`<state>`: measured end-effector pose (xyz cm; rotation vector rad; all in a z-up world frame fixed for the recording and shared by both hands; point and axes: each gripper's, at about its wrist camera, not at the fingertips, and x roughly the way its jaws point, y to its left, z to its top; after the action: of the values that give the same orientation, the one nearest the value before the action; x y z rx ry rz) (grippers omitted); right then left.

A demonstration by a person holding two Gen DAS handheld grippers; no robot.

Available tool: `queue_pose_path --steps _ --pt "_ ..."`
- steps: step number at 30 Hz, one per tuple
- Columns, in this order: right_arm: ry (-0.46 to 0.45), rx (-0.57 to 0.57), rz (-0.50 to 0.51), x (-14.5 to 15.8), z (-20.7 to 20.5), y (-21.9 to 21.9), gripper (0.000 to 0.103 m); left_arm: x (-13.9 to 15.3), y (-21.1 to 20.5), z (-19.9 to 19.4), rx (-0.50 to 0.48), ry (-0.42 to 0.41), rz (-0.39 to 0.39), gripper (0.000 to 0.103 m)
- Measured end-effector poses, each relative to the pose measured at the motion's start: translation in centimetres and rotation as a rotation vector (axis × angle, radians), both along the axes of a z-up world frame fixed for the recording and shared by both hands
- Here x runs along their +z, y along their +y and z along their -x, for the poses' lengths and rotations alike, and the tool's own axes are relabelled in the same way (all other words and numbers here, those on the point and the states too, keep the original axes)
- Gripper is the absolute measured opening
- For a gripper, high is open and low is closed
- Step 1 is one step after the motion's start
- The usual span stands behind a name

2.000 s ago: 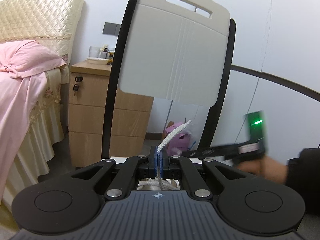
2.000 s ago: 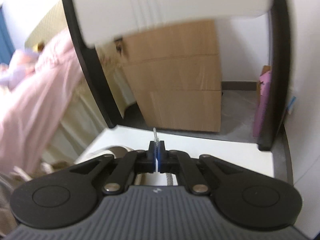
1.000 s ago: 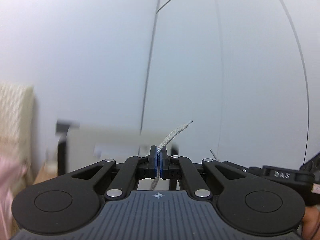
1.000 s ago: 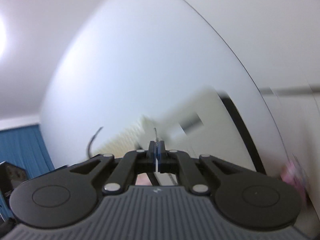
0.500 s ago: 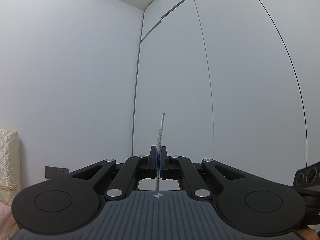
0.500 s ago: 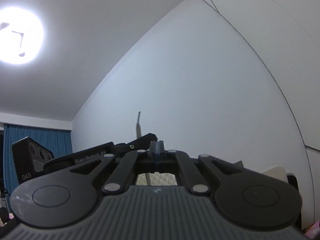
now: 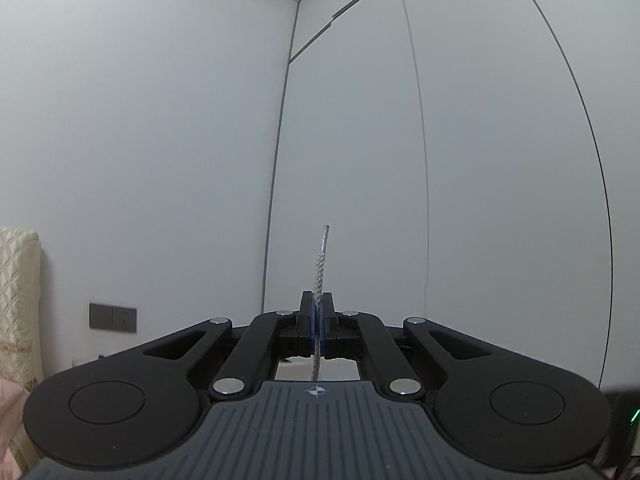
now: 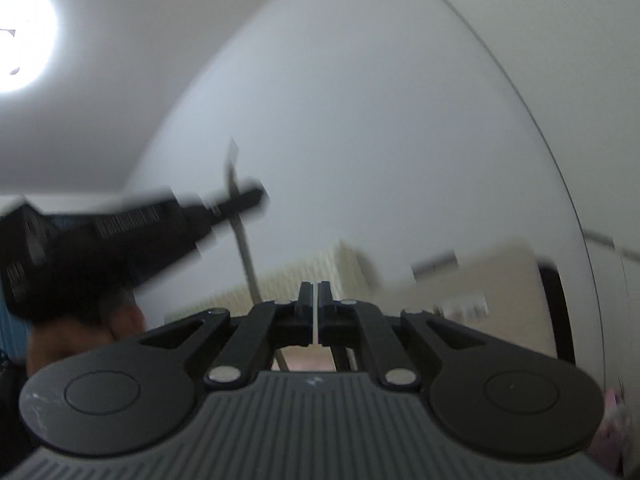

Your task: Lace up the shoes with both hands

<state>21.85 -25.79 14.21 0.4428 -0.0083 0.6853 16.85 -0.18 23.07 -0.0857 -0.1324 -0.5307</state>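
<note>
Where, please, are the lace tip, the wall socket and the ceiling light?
lace tip (image 7: 325,236), left wrist view, on its clear end.
wall socket (image 7: 113,317), left wrist view, plate's middle.
ceiling light (image 8: 20,36), right wrist view, glowing middle.

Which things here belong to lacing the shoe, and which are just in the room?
Belonging to the job: lace, left gripper, right gripper.
Just in the room: wall socket, headboard, ceiling lamp.

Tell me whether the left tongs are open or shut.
Shut. The left tongs pinch the shoelace between their pads, and its plastic tip stands up above them.
</note>
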Motion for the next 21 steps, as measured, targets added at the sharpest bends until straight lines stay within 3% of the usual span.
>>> queue_pose_path --steps 1,5,8,11,13,15,19,21 --pt "0.063 0.002 0.041 -1.5 -0.6 -0.1 0.006 -0.5 0.0 0.1 0.007 0.009 0.000 0.003" --pt "0.421 0.015 0.159 -11.2 -3.4 -0.2 0.032 -2.9 0.2 0.5 0.031 0.048 0.011 0.003" --pt "0.676 -0.011 0.189 -18.9 -4.1 -0.4 0.032 -4.8 0.3 0.3 0.051 0.088 0.027 0.003" --pt "0.829 -0.027 0.157 -23.6 -4.1 -0.8 0.032 -8.3 1.4 -0.2 0.073 0.165 0.031 0.003" --pt "0.844 -0.013 0.128 -24.8 -3.9 -0.6 0.032 -11.0 2.5 -0.7 0.082 0.234 0.036 0.003" --pt "0.791 0.020 0.126 -24.1 -3.9 0.6 0.032 -13.9 3.0 -0.8 0.097 0.314 0.042 0.003" --pt "0.589 0.125 0.182 -21.1 -2.5 3.1 0.034 -19.3 5.1 -1.1 0.070 0.457 0.112 0.003" --pt "0.497 0.177 0.206 -19.7 -1.2 4.2 0.036 -20.5 6.0 -0.7 0.050 0.518 0.154 0.003"
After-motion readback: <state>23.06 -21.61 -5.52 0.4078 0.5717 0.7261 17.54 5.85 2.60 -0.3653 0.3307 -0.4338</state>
